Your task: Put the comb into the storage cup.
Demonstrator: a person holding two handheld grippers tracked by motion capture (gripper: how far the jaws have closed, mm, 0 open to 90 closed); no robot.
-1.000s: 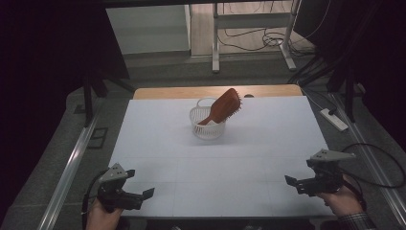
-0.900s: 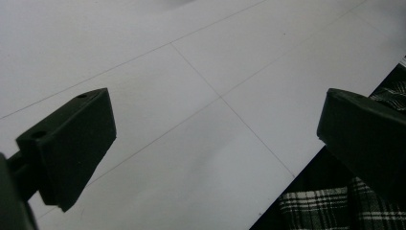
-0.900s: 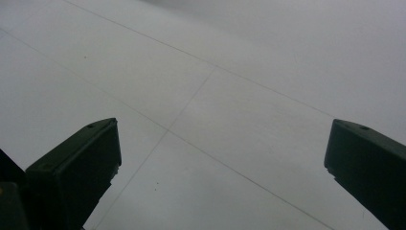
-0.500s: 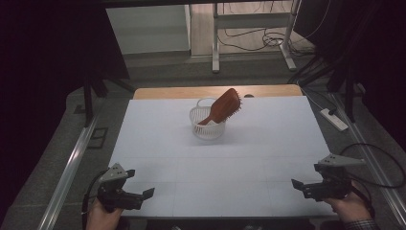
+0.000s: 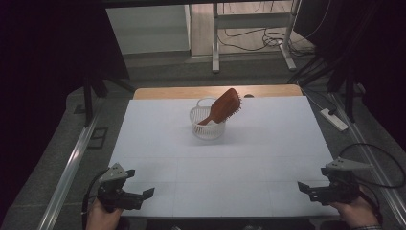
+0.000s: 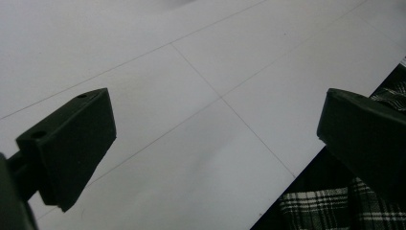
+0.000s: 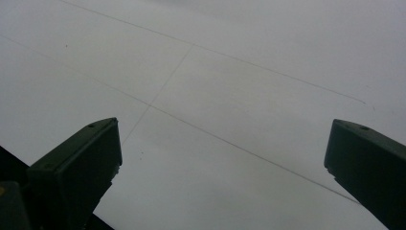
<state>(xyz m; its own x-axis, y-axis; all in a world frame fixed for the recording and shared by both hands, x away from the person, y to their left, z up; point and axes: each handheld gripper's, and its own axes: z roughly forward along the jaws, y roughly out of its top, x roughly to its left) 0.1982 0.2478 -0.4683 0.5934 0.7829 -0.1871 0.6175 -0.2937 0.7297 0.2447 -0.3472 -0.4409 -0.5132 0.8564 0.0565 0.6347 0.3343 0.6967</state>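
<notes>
Your right tool (image 5: 313,188) has slid back to the table's (image 5: 268,143) near right corner, both tools wide open and empty, so the brush (image 5: 225,106) in the basket (image 5: 207,128) near the far edge waits untouched.

Hairbrush (image 5: 226,106) in basket (image 5: 207,129), mid-table (image 5: 268,158).

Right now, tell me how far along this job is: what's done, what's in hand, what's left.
Done: the brown hairbrush stands tilted in the white basket at the far middle of the white table, its head sticking out above the rim. In hand: nothing; the left gripper and right gripper sit open at the near edge, far from the basket. Left: possibly nothing, unless the brush must come back out.
</notes>
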